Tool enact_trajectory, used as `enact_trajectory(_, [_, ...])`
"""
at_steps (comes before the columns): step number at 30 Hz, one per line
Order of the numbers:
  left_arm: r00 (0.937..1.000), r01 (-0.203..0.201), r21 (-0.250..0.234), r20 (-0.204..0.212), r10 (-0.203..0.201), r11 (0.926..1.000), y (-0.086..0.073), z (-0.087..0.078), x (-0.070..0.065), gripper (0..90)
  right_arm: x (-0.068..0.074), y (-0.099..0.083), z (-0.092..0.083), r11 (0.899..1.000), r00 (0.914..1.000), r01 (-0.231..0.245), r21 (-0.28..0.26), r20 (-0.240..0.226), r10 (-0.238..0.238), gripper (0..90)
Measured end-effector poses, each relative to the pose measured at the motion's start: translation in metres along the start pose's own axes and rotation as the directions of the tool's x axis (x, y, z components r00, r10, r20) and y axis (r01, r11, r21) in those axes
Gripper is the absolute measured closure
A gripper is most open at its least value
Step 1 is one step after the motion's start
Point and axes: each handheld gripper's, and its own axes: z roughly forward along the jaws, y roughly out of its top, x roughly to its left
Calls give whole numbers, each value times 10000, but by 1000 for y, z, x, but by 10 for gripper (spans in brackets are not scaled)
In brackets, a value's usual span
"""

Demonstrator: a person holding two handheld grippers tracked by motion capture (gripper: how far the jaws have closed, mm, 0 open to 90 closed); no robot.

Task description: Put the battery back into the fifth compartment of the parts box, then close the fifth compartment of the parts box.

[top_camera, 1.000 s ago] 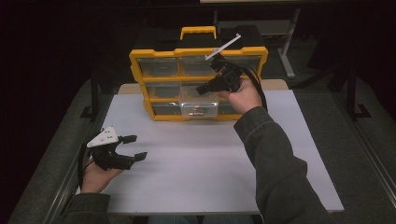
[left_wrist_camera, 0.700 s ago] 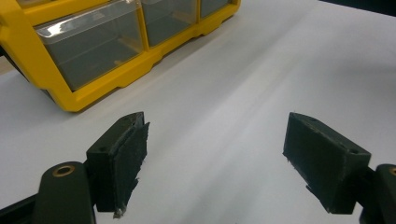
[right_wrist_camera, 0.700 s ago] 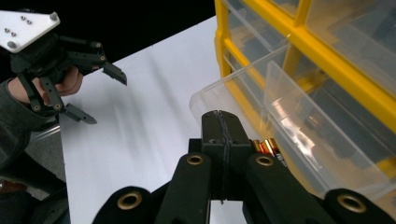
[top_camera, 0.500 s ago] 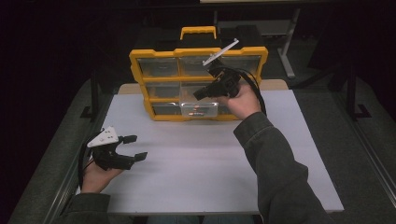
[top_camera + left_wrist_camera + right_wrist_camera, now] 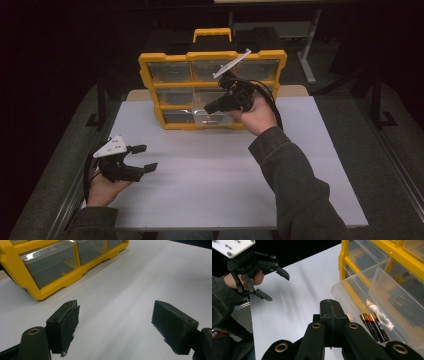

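Note:
A yellow organizer (image 5: 150,90) with clear drawers stands upright at the back of the white table (image 5: 210,175). Its lower middle drawer (image 5: 392,297) is pulled out, and a few copper-topped batteries (image 5: 372,325) lie in it. My right gripper (image 5: 210,106) hovers just in front of that drawer; in the right gripper view (image 5: 329,306) its jaws are pressed together with nothing between them. My left gripper (image 5: 147,157) rests low at the table's near left, jaws wide apart and empty, as the left gripper view (image 5: 117,325) confirms. It points toward the organizer (image 5: 15,262).
The organizer carries a yellow handle (image 5: 212,34) on top. A dark floor and metal stand legs (image 5: 307,50) surround the table. Bare white tabletop lies between the two grippers and to the right of the organizer.
The right hand and its gripper have shifted slightly down and toward the near side, in front of the open drawer. The left gripper has stayed where it was.

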Motion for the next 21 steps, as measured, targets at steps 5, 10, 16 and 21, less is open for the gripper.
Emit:
enact_trajectory(5, [10000, 18, -1, 23, -18, 10000, 0, 1, 0, 209, 2, -3, -1, 9999, 9999, 135, -86, 18, -135, 893])
enact_trajectory(10, [10000, -35, 10, 10, 35, 10000, 0, 0, 0, 209, 7, -7, 3, 9998, 9997, 200, -37, -114, -201, 893])
enact_trajectory(16, [10000, -59, 75, 18, 59, 10000, 1, 0, -1, 209, 15, -12, 7, 9994, 9993, 337, 77, -191, -335, 893])
enact_trajectory(21, [10000, -50, 83, 20, 49, 10000, 1, 1, -1, 209, 19, -18, 10, 9992, 9990, 386, 52, -226, -385, 893])
